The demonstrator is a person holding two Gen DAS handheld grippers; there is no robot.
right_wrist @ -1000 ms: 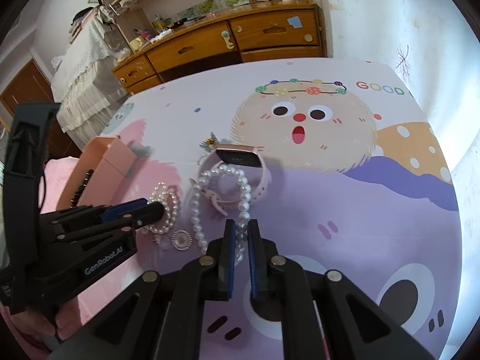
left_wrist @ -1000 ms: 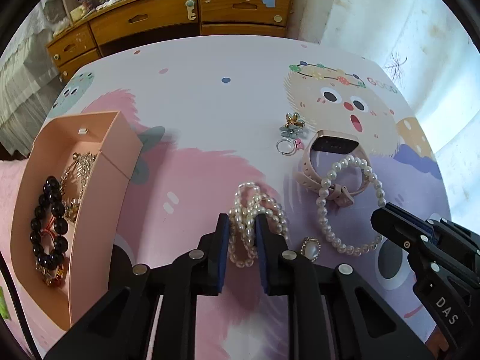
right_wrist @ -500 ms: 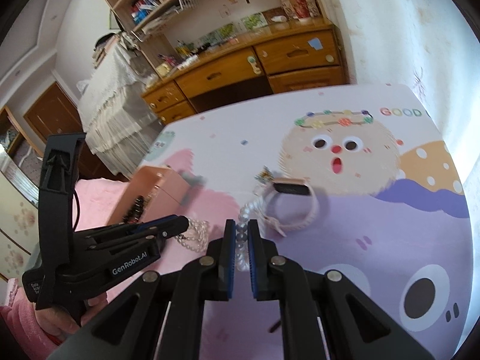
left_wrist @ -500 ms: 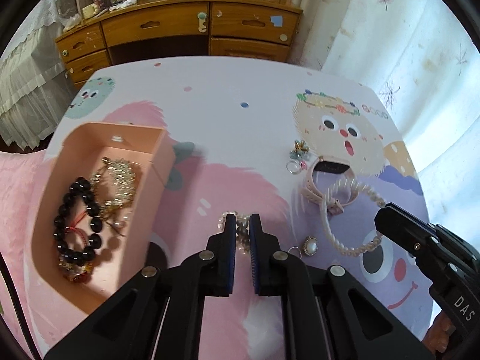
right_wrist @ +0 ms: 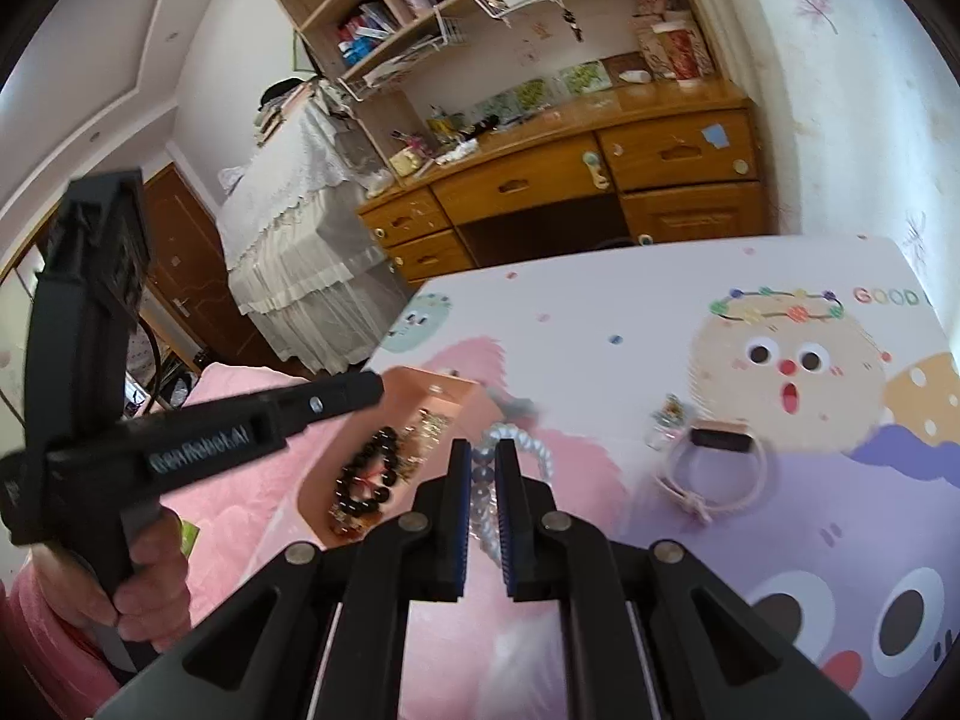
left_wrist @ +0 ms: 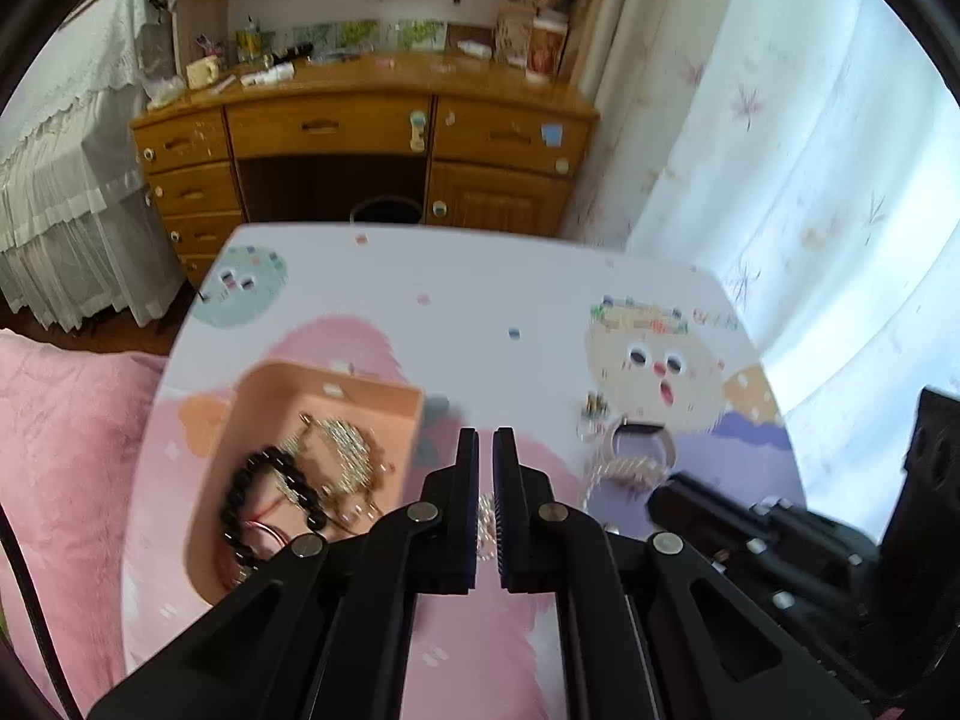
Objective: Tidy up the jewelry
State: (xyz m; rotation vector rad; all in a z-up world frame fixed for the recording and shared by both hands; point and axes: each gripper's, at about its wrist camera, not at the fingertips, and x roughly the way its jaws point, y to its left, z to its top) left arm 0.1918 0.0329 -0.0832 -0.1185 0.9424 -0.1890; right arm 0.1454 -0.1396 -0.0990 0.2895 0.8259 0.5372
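My left gripper (left_wrist: pixel 486 441) is shut on a small pearl bracelet (left_wrist: pixel 487 517) and holds it above the table, right of the pink box (left_wrist: pixel 384 396). The box holds a black bead bracelet (left_wrist: pixel 264 495) and gold chains (left_wrist: pixel 345 456). My right gripper (right_wrist: pixel 483 450) is shut on a large pearl necklace (right_wrist: pixel 528 447) and holds it lifted, just right of the box (right_wrist: pixel 447 387). A pink watch (right_wrist: pixel 714 462) lies on the table to the right.
A flower brooch and rings (right_wrist: pixel 669 417) lie beside the watch. The table has a cartoon-print cloth (right_wrist: pixel 780 360). A wooden desk (left_wrist: pixel 384 138) stands behind the table, a pink bed cover (left_wrist: pixel 60 450) to the left, curtains at right.
Both grippers have risen well above the table, each lifting its pearl string off the cloth. They have shifted left toward the pink box.
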